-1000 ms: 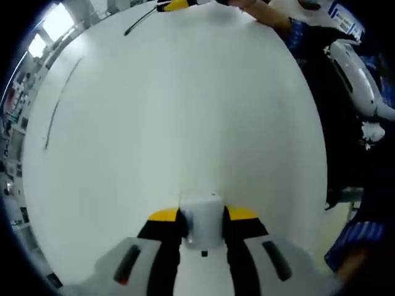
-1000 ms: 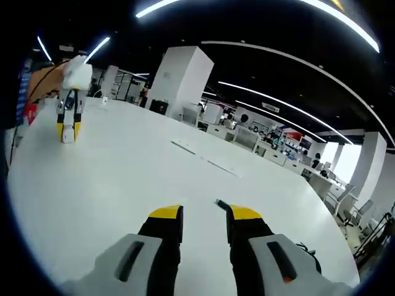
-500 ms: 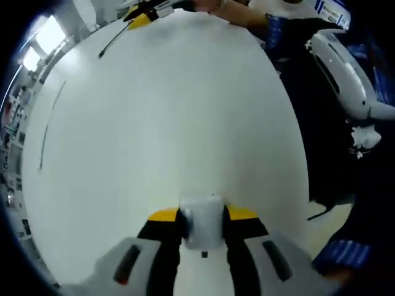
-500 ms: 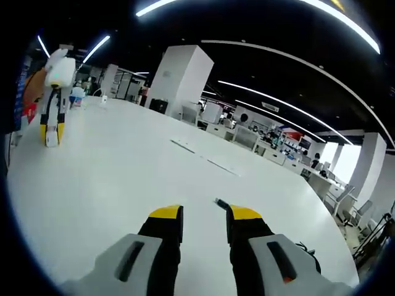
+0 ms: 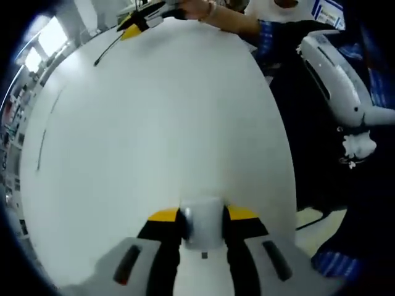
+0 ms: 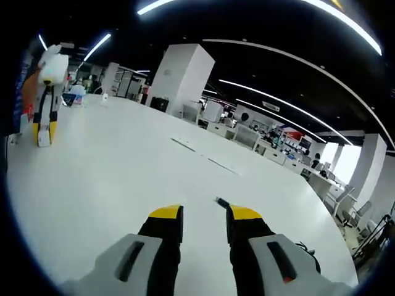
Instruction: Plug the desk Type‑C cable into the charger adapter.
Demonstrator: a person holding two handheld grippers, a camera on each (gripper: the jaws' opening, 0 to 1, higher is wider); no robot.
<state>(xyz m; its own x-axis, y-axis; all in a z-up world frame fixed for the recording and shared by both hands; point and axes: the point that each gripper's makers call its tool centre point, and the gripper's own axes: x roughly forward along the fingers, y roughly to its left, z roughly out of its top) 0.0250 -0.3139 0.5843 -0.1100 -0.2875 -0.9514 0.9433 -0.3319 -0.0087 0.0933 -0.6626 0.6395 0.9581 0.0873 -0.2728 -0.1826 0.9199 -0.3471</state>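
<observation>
My left gripper (image 5: 202, 214) is shut on a white charger adapter (image 5: 202, 229), held above the white table (image 5: 154, 123). At the far edge of the left gripper view, a hand holds my right gripper (image 5: 133, 28), and a thin black Type-C cable (image 5: 106, 51) sticks out past its yellow tips. In the right gripper view, the right gripper (image 6: 205, 213) points level over the table (image 6: 123, 166). The cable's black end (image 6: 220, 203) pokes out beside the right finger. The left gripper (image 6: 43, 132) hangs tips-down at the far left.
The table's edge (image 5: 289, 185) curves down the right, with dark floor beyond. A sleeve (image 5: 271, 31) and a white moulded object (image 5: 336, 80) lie past that edge. Thin dark lines (image 5: 43, 145) mark the tabletop. Flat strips (image 6: 203, 157) lie farther out, and a white column (image 6: 182, 77) stands behind.
In the right gripper view the left gripper has moved left, towards the rim. The left gripper view has swung, so the right gripper and cable now sit further left. Both grips are unchanged.
</observation>
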